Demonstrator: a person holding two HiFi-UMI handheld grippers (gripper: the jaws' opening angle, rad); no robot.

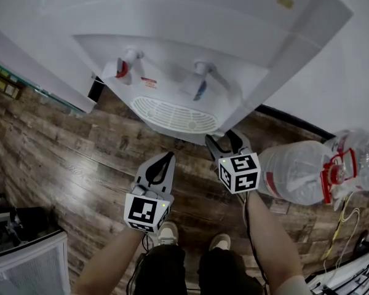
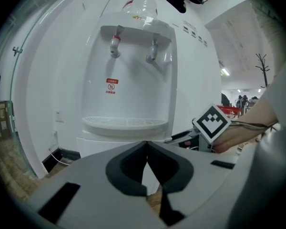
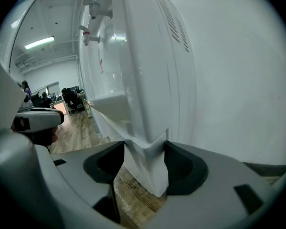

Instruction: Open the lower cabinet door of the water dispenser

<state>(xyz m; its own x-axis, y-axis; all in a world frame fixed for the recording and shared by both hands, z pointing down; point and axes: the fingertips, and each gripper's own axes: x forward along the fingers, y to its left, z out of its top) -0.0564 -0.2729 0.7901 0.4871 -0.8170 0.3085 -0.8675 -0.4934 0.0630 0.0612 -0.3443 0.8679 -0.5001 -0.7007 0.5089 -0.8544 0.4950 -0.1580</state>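
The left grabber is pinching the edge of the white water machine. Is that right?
Not quite. It is the right gripper that pinches the edge of the water dispenser, as the right gripper view shows. The left gripper is shut on nothing.

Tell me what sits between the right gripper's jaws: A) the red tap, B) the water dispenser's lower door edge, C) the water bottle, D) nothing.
B: the right gripper clamps the white lower door edge between its jaws.
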